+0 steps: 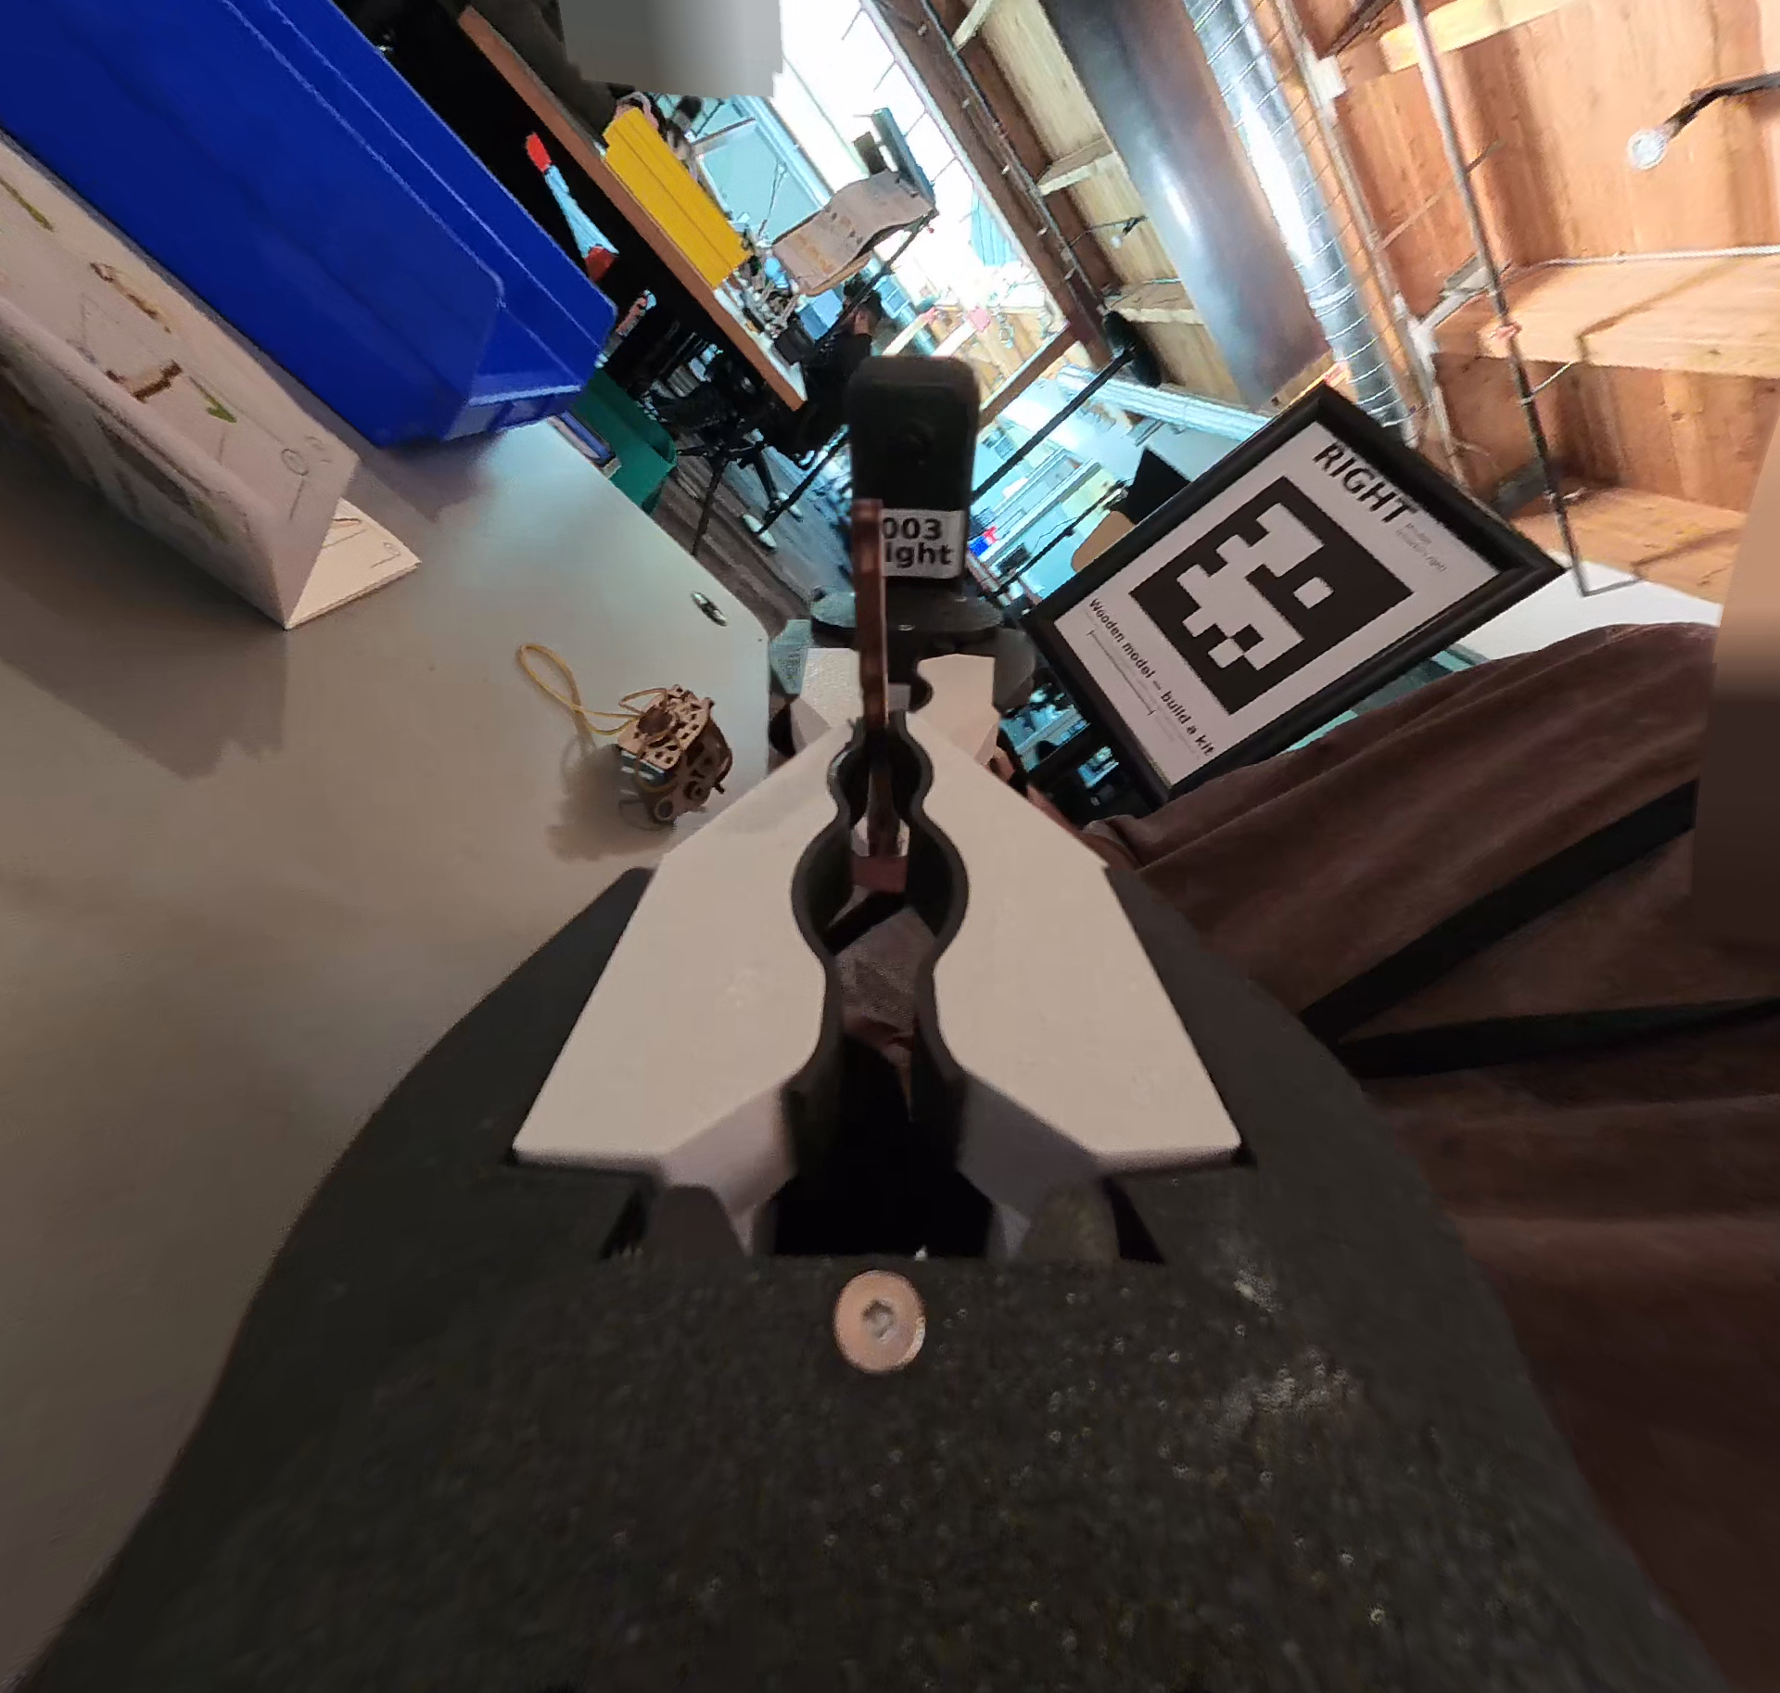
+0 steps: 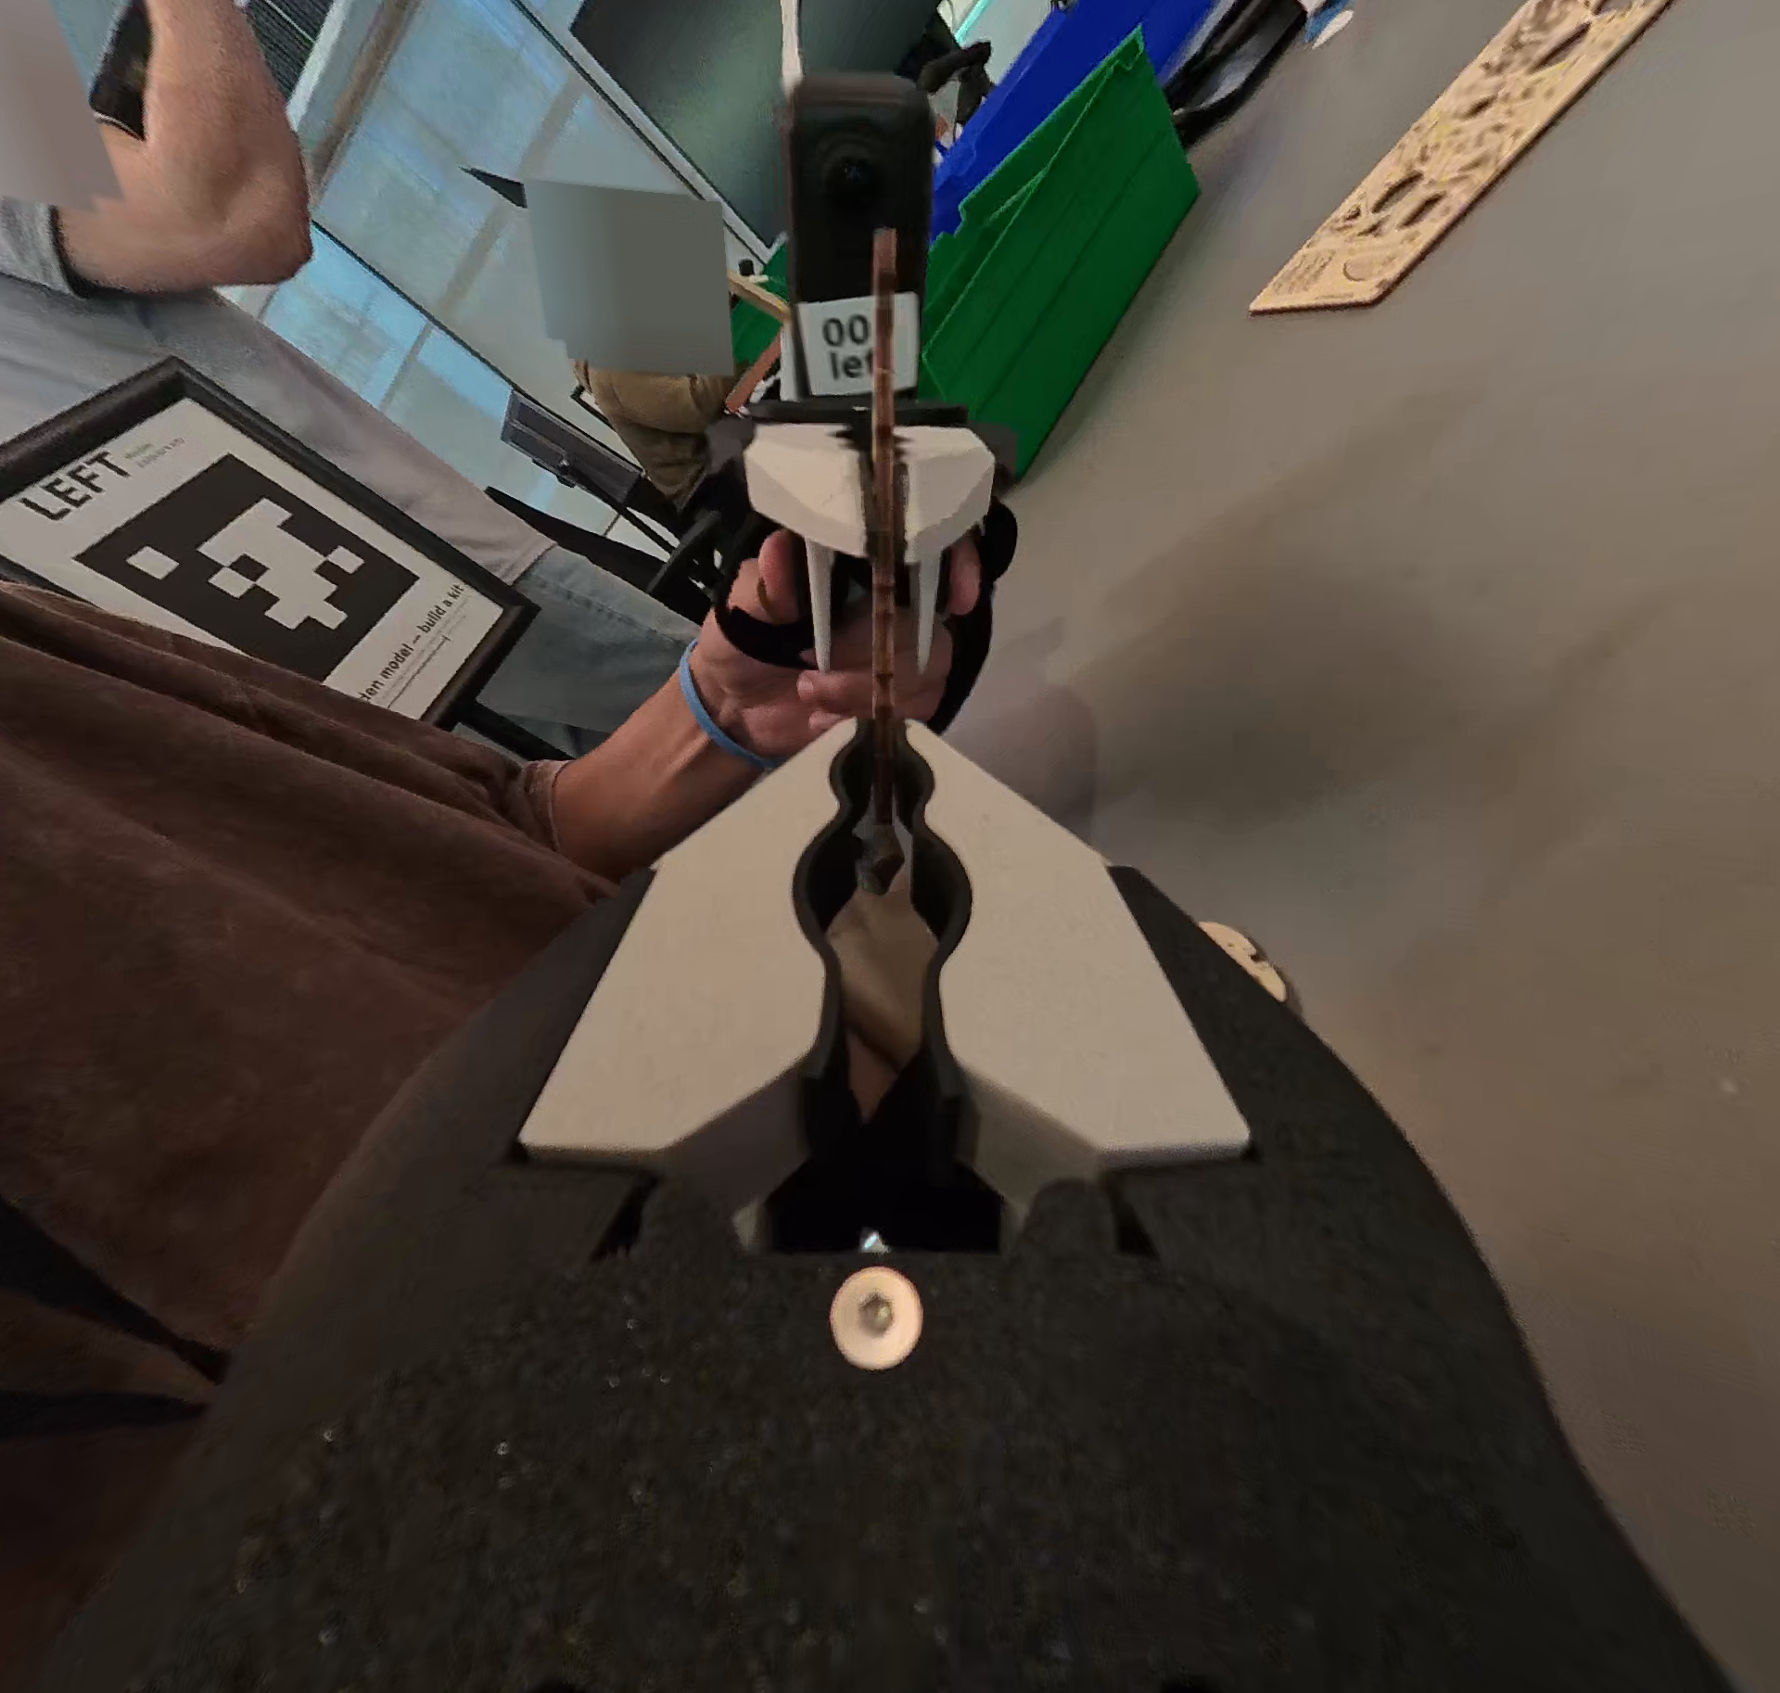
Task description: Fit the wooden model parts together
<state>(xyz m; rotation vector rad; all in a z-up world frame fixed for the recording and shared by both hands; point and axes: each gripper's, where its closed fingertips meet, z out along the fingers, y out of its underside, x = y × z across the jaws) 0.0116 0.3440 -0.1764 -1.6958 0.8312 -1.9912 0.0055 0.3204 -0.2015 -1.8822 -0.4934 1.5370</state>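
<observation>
Your grey table [image 1: 241, 876] is the broadest thing here, smooth and matte, with glossy blue plastic bins [image 1: 289, 202] at its far edge in the left wrist view and a folded white paper sheet [image 1: 144, 452] standing beside them. In the right wrist view a flat, pale laser-cut plywood sheet [image 2: 1483, 125], full of empty cut-outs, lies well apart from your grippers. A black-framed card [image 1: 1281, 587] with a blocky black-and-white marker leans near your brown sleeve [image 1: 1445, 828]. Your left gripper [image 1: 872, 746] and right gripper [image 2: 881, 746] face each other above the table, each with angular white fingers and scalloped black inner edges on a grainy black body. Both have their jaws drawn narrow onto the same thin wooden strip [image 2: 883, 510], dark-edged and seen edge-on, one gripper at each end. A small assembled wooden model [image 1: 674, 751], a tangle of gears, sits on the table just beside a looped yellow rubber band [image 1: 559, 683].
</observation>
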